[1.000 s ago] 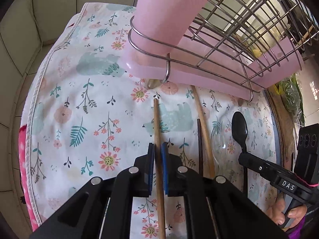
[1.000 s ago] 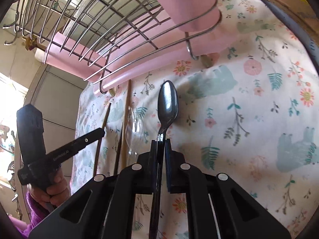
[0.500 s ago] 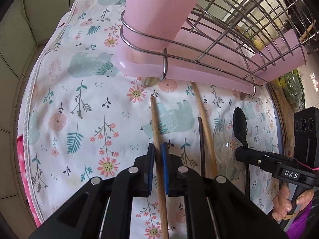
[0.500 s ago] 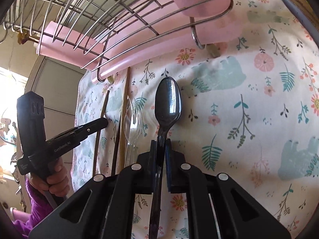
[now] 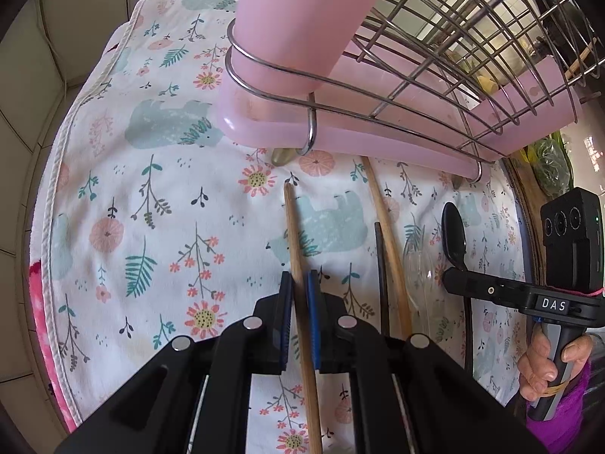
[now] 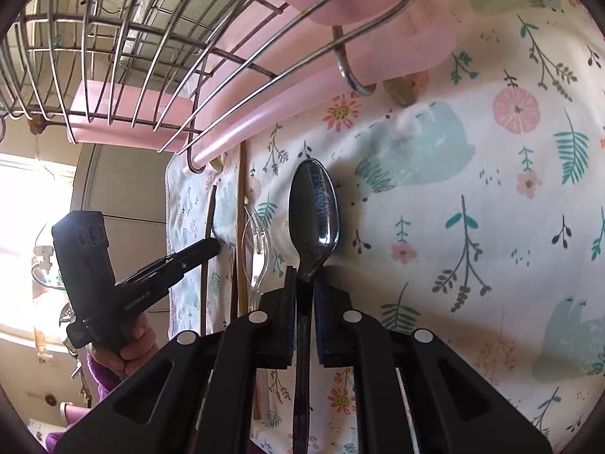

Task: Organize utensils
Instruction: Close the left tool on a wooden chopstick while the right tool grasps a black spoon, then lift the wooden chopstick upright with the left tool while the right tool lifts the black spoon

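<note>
The left hand-held gripper (image 5: 298, 289) is nearly closed, its blue-padded jaws pinching a light wooden chopstick (image 5: 293, 234) partway along its length. The chopstick's far tip points toward the pink drip tray (image 5: 359, 140) and stops just short of it. The right hand-held gripper (image 6: 304, 283) is likewise closed down to a narrow gap, clamped on the neck of a dark metal spoon (image 6: 314, 208) whose bowl faces up and points toward the same tray.

In the left wrist view, the right hand (image 5: 548, 359) wraps its gripper's handle from below, fingers curled around it, a purple sleeve at the wrist. In the right wrist view, the left hand (image 6: 128, 352) grips its handle in the same way, beside the edge of the floral cloth (image 6: 491, 227).

The right gripper's body carries a small white-on-black label reading "DAS" (image 5: 554, 304). The left gripper's side bears the printed name "GenRobot.AI" (image 6: 138, 300).

Between the two held utensils, lying on the cloth in front of the tray, are a second light chopstick (image 5: 385, 234) whose far end runs under the tray, a dark chopstick (image 5: 382, 265) just beside it, and a clear plastic fork (image 6: 257, 249). A wire dish rack (image 5: 472, 38) sits on the tray, with a pink cutlery cup (image 5: 302, 19) held in its wire ring at the tray's left end.
</note>
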The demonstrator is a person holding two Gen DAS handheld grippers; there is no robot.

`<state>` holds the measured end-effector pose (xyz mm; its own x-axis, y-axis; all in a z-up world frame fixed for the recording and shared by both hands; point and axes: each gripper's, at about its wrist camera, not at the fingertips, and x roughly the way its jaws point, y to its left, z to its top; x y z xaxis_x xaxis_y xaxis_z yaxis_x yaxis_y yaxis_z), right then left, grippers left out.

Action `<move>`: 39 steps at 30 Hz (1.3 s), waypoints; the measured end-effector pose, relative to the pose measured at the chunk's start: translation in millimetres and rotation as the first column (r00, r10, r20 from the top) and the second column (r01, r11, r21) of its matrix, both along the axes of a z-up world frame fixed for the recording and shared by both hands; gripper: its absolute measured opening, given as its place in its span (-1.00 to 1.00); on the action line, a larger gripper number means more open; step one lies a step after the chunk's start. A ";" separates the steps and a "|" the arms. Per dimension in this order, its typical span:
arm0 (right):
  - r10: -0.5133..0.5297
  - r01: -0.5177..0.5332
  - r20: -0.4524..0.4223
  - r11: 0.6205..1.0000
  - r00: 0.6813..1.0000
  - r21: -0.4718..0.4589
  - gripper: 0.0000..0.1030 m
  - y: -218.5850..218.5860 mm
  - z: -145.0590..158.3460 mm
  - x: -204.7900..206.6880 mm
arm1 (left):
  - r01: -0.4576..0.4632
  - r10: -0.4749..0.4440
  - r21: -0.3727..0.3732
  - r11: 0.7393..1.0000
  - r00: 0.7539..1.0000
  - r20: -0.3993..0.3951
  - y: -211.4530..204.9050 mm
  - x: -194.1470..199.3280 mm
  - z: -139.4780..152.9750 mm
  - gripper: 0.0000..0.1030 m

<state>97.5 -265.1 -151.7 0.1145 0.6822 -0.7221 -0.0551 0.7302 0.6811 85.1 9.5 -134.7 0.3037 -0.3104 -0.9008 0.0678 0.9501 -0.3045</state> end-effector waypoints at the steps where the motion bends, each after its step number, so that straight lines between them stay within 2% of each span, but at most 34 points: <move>1: 0.002 -0.002 0.012 1.000 1.000 -0.007 -0.83 0.8 0.6 -1.0 | 0.001 -0.001 0.000 1.000 1.000 0.005 -0.2 -0.2 0.2 -0.85; 8: 0.025 -0.005 0.200 0.995 0.980 -0.101 -0.91 18.1 24.9 -24.1 | -0.008 0.009 -0.008 1.000 0.994 0.108 1.8 -16.6 13.1 -0.90; 13: 0.012 0.038 0.370 0.991 0.929 -0.126 -0.92 19.1 58.0 -48.8 | -0.019 0.028 -0.036 0.999 0.968 0.250 8.1 -38.0 48.8 -0.90; 17: -0.023 0.081 0.477 0.991 0.879 -0.102 -0.92 12.2 85.6 -65.9 | -0.020 0.041 -0.061 0.998 0.925 0.378 16.1 -61.3 84.2 -0.90; 22: -0.063 0.143 0.607 0.986 0.792 -0.084 -0.92 1.6 120.8 -86.6 | -0.032 0.076 -0.091 0.995 0.843 0.532 27.4 -87.5 130.7 -0.90; 25: -0.105 0.189 0.681 0.981 0.725 -0.050 -0.92 -6.3 146.5 -95.7 | -0.052 0.116 -0.122 0.991 0.785 0.608 29.2 -95.7 161.9 -0.90; 28: -0.141 0.239 0.754 0.971 0.641 -0.022 -0.92 -11.0 175.5 -100.2 | -0.069 0.152 -0.148 0.987 0.717 0.680 34.0 -103.7 193.6 -0.90; 34: -0.207 0.363 0.885 0.931 0.417 0.047 -0.92 -24.7 232.6 -95.1 | -0.128 0.225 -0.186 0.974 0.580 0.783 42.6 -109.2 250.6 -0.90; 37: -0.215 0.409 0.922 0.910 0.323 0.069 -0.92 -30.1 253.3 -82.3 | -0.160 0.265 -0.212 0.964 0.521 0.811 48.4 -103.3 272.1 -0.90; 39: -0.218 0.433 0.936 0.897 0.276 0.082 -0.92 -30.0 259.9 -72.2 | -0.177 0.285 -0.226 0.958 0.493 0.822 52.1 -97.4 282.9 -0.90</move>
